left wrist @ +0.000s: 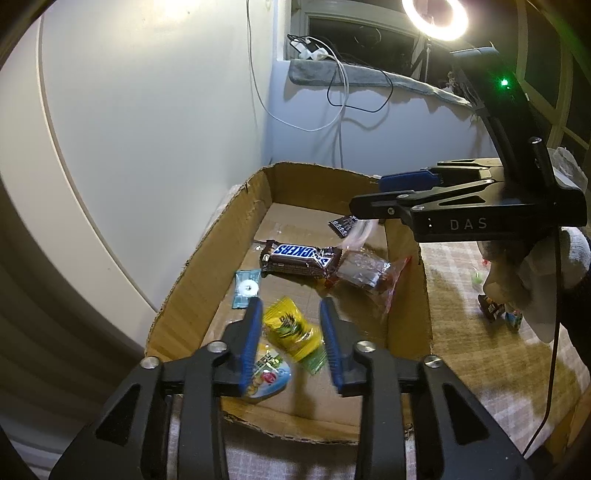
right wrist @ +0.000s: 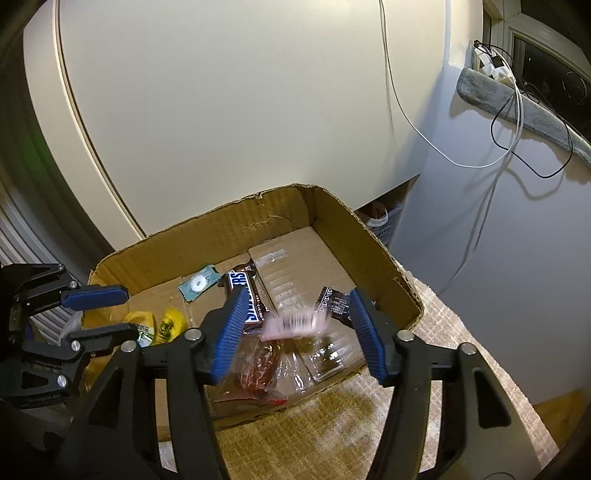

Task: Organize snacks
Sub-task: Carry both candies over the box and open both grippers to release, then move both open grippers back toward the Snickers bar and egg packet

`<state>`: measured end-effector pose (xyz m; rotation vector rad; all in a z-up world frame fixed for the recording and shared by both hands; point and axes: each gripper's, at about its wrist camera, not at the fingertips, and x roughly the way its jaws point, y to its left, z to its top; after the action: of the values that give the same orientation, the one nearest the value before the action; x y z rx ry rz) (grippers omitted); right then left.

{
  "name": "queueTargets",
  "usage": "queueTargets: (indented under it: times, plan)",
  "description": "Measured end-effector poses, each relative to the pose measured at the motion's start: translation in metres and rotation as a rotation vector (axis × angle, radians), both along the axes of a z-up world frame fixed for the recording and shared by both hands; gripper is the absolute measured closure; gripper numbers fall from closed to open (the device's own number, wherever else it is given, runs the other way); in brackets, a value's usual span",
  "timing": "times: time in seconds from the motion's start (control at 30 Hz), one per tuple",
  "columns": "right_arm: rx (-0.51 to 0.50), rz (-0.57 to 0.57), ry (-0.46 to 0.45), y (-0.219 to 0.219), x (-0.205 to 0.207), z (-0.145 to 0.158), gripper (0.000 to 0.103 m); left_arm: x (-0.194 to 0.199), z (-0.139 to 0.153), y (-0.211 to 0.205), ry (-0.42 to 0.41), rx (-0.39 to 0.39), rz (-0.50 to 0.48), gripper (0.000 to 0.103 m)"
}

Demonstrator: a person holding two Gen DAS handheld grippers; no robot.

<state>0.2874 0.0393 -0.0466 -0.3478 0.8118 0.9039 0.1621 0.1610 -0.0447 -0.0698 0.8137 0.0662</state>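
Note:
A shallow cardboard box (left wrist: 192, 273) (right wrist: 207, 229) holds snacks: a Snickers bar (left wrist: 301, 258) (right wrist: 245, 291), a teal candy packet (left wrist: 245, 288) (right wrist: 197, 283), a clear red-edged pack (left wrist: 369, 275) (right wrist: 258, 373) and a dark packet (left wrist: 343, 225) (right wrist: 338, 301). My left gripper (left wrist: 291, 341) (right wrist: 98, 314) is open over the box; a blurred yellow packet (left wrist: 291, 328) (right wrist: 170, 323) lies between its fingers, apart from them. My right gripper (right wrist: 295, 328) (left wrist: 380, 195) is open above the box; a blurred pink-white wrapper (right wrist: 295, 325) (left wrist: 360, 230) is in mid-air between its fingers.
The box sits on a checked cloth (left wrist: 480, 332) (right wrist: 332, 435). More snacks (left wrist: 495, 308) lie on the cloth to the right. A colourful packet (left wrist: 269, 373) lies at the box's near end. A white wall, hanging cables (left wrist: 340, 96) and a ring light (left wrist: 436, 14) are behind.

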Motion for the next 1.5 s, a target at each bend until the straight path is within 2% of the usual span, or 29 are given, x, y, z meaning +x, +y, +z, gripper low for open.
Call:
queueTargets:
  times: [0.03, 0.1, 0.27, 0.3, 0.33, 0.37, 0.63, 0.9, 1.23, 1.5]
  plan:
    - [-0.002, 0.001, -0.001, 0.0, 0.0, 0.0, 0.032, 0.0, 0.0, 0.0, -0.002, 0.001, 0.001, 0.063]
    - [-0.003, 0.002, -0.013, 0.0, -0.002, 0.001, 0.023, -0.001, 0.001, -0.001, -0.008, 0.002, 0.004, 0.044]
    - [0.0, -0.006, -0.016, -0.001, -0.004, 0.004, 0.019, -0.001, 0.003, -0.001, -0.014, 0.003, 0.006, 0.028]
    - [-0.001, -0.008, -0.017, -0.001, -0.004, 0.004, 0.015, -0.001, 0.003, -0.001, -0.012, 0.005, 0.007, 0.023]
    - [-0.003, -0.01, -0.02, -0.001, -0.005, 0.005, 0.009, -0.002, 0.003, -0.001, -0.01, 0.011, 0.009, 0.023]
    - [0.0, -0.012, -0.025, -0.002, -0.006, 0.006, 0.009, -0.001, 0.002, -0.001, -0.009, 0.015, 0.01, 0.023]
    - [0.019, -0.034, -0.033, -0.013, -0.011, 0.016, 0.009, -0.003, 0.004, -0.003, -0.01, 0.012, 0.014, 0.023]
    - [0.06, -0.073, -0.032, -0.043, -0.023, 0.03, 0.009, -0.012, 0.011, -0.01, -0.031, 0.007, 0.008, 0.023]
    - [0.115, -0.15, -0.047, -0.114, -0.047, 0.053, 0.009, -0.025, 0.021, -0.031, -0.065, -0.014, -0.025, 0.023]
    - [0.129, -0.243, -0.053, -0.185, -0.065, 0.057, 0.009, -0.028, 0.021, -0.07, -0.081, -0.044, -0.099, 0.023]
